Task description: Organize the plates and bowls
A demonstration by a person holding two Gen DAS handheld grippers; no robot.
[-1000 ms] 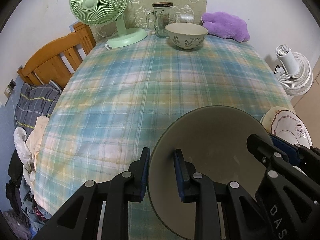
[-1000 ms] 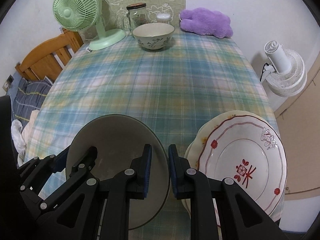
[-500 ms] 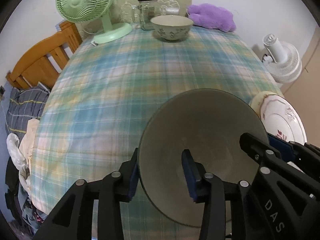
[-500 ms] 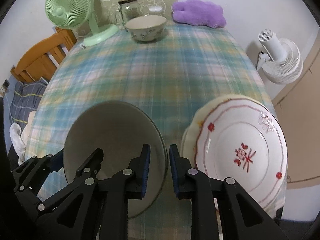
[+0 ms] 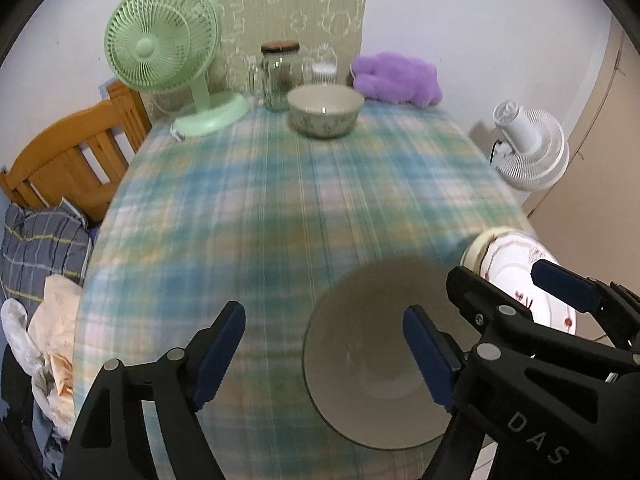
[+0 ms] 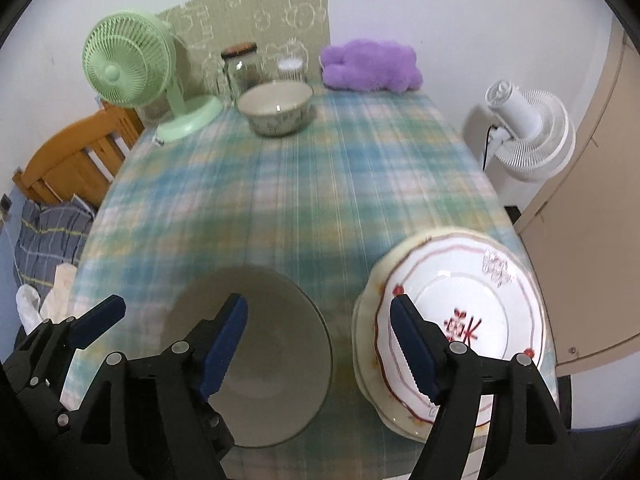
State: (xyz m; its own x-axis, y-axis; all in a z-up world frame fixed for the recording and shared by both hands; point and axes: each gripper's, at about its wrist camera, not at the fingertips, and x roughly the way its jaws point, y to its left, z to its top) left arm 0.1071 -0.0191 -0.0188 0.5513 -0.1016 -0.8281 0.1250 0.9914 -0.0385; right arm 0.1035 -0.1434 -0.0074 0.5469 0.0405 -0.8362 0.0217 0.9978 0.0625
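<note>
— Two grippers over the near edge of the plaid tablecloth (image 5: pixel 280 208). Jaw state?

— Left gripper (image 5: pixel 324 354): jaws wide, just been opening; the grey bowl's (image 5: pixel 360 344) left rim lies in the gap, pads clear of it. Right gripper (image 6: pixel 318 344): also spread wide, just been opening; the bowl's right rim sits between its fingers, untouched. Nothing held.

— Bowl position?

— Upright on the cloth, near edge, just left of the plate stack (image 6: pixel 460 320). Whether bowl and stack touch, cannot tell.

— Stack details?

— White plate with red scalloped border on top, cream plates beneath. Red character printed at the centre, too blurred to read.

— Any legible writing?

— "DAS" in pale letters on the right gripper's black body, seen from the left wrist camera. Nothing else readable.

— Far end?

— Floral-patterned bowl (image 5: pixel 325 110), upright, well apart from the grey one. Behind it a lidded glass jar (image 5: pixel 280 74). Green desk fan (image 5: pixel 168 52) to the left, purple plush toy (image 5: pixel 396 78) to the right. White fan (image 6: pixel 528 132) stands off the table's right side.
</note>
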